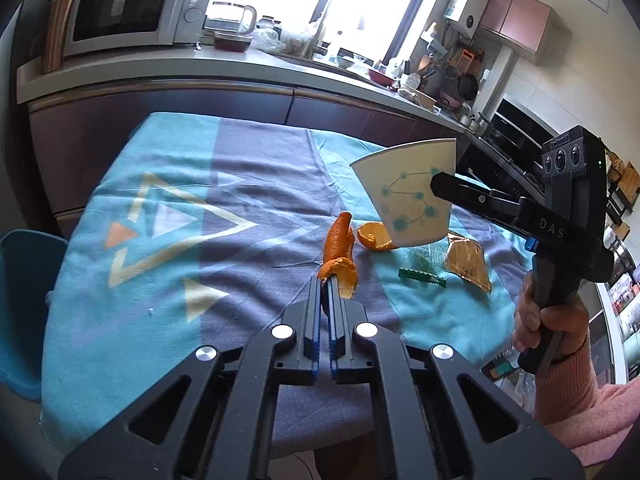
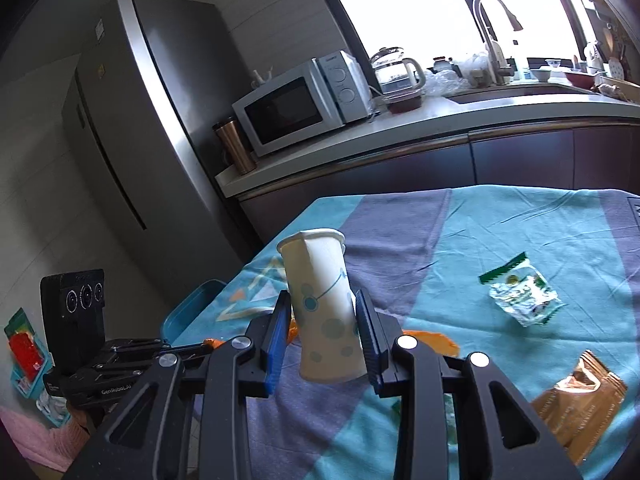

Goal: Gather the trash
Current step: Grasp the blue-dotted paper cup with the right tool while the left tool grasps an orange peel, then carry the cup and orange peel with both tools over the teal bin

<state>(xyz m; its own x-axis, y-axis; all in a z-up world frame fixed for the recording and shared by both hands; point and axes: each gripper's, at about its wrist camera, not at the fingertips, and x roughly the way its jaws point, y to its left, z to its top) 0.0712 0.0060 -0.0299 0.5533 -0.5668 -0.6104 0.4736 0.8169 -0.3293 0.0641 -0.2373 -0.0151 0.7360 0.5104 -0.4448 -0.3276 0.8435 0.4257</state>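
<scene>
Curled orange peel strip [image 1: 340, 256] is sitting pinched at its lower end between the nearly closed fingers of the left gripper [image 1: 325, 280], lifted just above the teal-and-purple patterned tablecloth [image 1: 140, 184]. The right gripper [image 2: 323, 320] is clamping a white paper cup with teal dot-and-line print [image 2: 324, 312] by its sides — the cup is hanging tilted in the air over the table. A second, cupped piece of orange peel [image 1: 374, 236] is lying on the cloth just behind the cup. Near it are lying a brown foil wrapper [image 1: 468, 260] and a small green plastic strip [image 1: 422, 278]; a crumpled green-and-white snack packet [image 2: 520, 296] is resting further off.
</scene>
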